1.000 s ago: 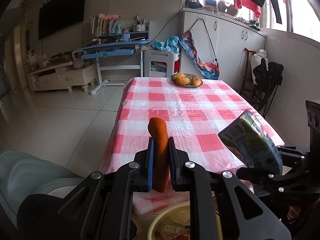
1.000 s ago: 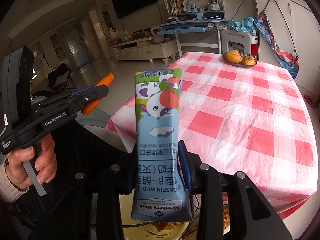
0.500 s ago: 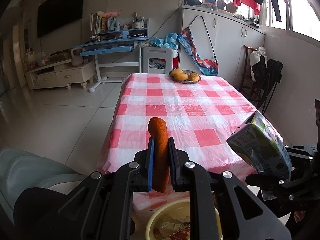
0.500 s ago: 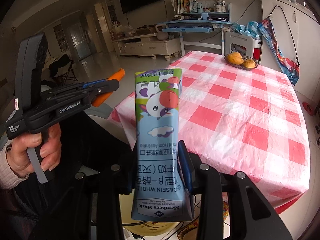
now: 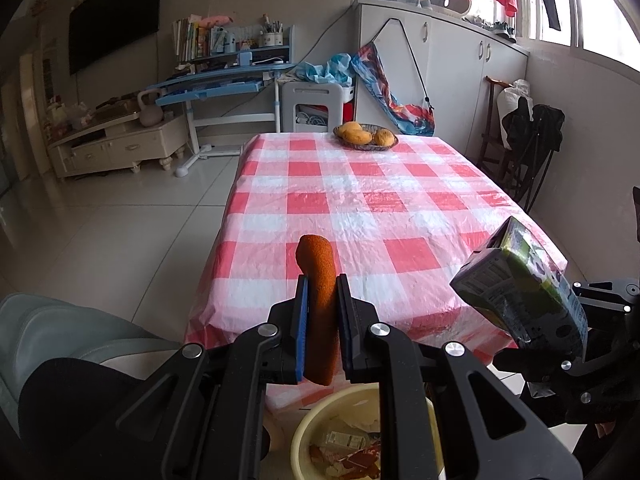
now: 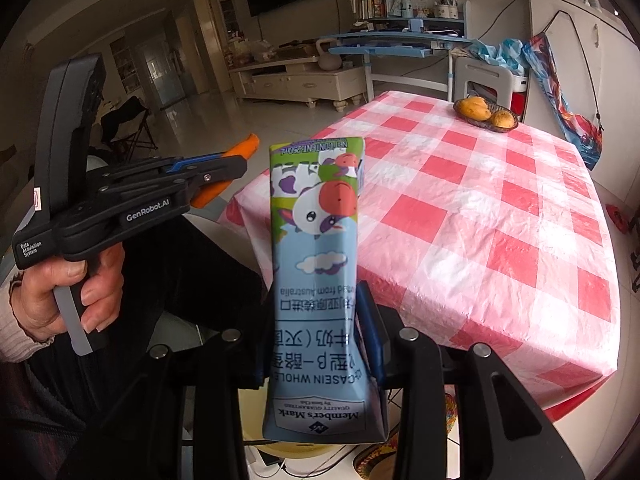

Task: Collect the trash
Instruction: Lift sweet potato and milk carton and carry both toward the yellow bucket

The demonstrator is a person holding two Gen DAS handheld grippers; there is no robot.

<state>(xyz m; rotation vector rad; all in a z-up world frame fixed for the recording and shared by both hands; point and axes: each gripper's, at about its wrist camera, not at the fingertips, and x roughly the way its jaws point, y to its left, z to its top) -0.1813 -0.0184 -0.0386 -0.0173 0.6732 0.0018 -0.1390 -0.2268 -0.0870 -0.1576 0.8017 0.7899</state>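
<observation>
Left gripper (image 5: 322,316) clamps an upright orange stick (image 5: 318,280); right gripper (image 6: 320,332) clamps milk carton (image 6: 318,264); yellow basin (image 5: 308,436) lies directly below left.

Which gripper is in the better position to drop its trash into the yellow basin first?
Left, probably. The left gripper holds the orange piece almost directly above the yellow basin; the right gripper's milk carton hangs off to the side.
</observation>
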